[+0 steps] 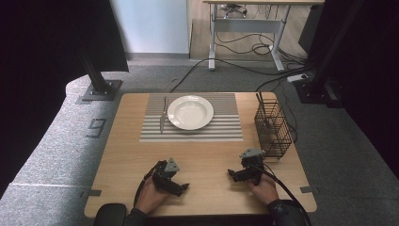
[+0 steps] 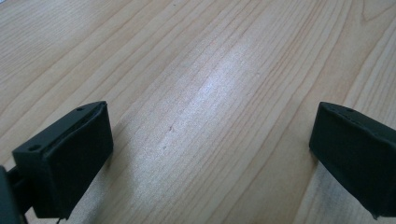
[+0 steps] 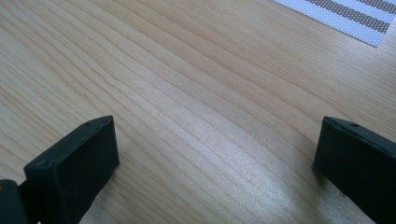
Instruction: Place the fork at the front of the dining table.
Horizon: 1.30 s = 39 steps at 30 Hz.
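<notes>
A light wooden desk (image 1: 197, 165) carries a striped grey-and-white placemat (image 1: 191, 129) set against its far edge, roughly centred. On the mat sits a white plate (image 1: 190, 112), round and shallow, and just beside it on the left lies a knife (image 1: 162, 117), pointing away from the person, its length along the mat's left side. At the desk's right edge stands a black wire basket (image 1: 273, 129) with dark utensils (image 1: 260, 101) sticking up from its far corner (what kind they are is too small to tell).

Both grippers rest low near the desk's near edge, well apart from the mat and everything on it. The left gripper (image 1: 181, 188) sits left of centre in the person's left hand (image 1: 151, 197), its jaws spread wide with nothing between them; in the left gripper view only bare wood grain lies between the two black pads. The right gripper (image 1: 234, 174) sits right of centre in the right hand (image 1: 264, 189), near the basket's near corner but not touching it, jaws likewise wide apart and empty. In the right gripper view a corner of the placemat (image 3: 355, 16) shows at the upper right, beyond the jaws. A black cable (image 1: 287, 193) trails from the right gripper off the near edge.
</notes>
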Tool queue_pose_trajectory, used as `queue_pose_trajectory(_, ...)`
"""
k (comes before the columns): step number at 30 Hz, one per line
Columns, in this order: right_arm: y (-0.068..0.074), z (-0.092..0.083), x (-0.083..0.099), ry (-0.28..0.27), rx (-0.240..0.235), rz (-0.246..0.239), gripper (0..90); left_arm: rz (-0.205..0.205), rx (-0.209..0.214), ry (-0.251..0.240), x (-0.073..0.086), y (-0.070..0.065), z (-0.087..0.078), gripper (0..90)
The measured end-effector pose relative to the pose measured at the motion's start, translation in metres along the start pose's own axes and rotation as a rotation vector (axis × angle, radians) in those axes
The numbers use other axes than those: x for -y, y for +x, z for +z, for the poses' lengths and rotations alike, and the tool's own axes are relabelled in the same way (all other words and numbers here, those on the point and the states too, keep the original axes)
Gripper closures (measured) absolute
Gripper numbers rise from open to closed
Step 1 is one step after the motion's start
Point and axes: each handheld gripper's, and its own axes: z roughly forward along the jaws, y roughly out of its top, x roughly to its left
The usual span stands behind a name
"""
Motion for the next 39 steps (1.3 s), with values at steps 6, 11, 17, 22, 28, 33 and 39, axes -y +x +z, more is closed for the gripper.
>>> queue_pose_trajectory(6, 0.0, -0.001, 0.001, -0.001, -0.005, -0.004, 0.0, -0.003, -0.003, -0.001, 0.0, 0.0, 0.0, 0.0)
queue_pose_trajectory(11, 0.0, -0.001, 0.001, -0.001, -0.007, -0.004, 0.0, -0.009, -0.007, -0.004, 0.0, 0.0, 0.0, 0.0)
queue_pose_trajectory(17, 0.0, -0.002, 0.002, -0.002, -0.008, -0.007, 0.0, -0.014, -0.009, -0.009, 0.0, 0.0, 0.0, 1.1)
queue_pose_trajectory(22, 0.0, -0.003, 0.003, -0.002, -0.008, -0.007, 0.0, -0.027, -0.017, -0.013, -0.001, 0.0, 0.0, 2.4)
queue_pose_trajectory(28, 0.001, -0.003, 0.004, -0.002, -0.011, -0.009, 0.0, -0.025, 0.006, -0.007, -0.008, -0.002, 0.003, 3.8)
queue_pose_trajectory(33, 0.0, -0.004, 0.004, 0.0, -0.015, -0.014, 0.0, -0.025, 0.017, -0.025, -0.015, -0.002, 0.0, 4.5)
queue_pose_trajectory(39, 0.0, -0.005, 0.005, -0.002, -0.019, -0.018, 0.0, 0.01, 0.037, -0.04, -0.03, -0.003, -0.007, 5.0)
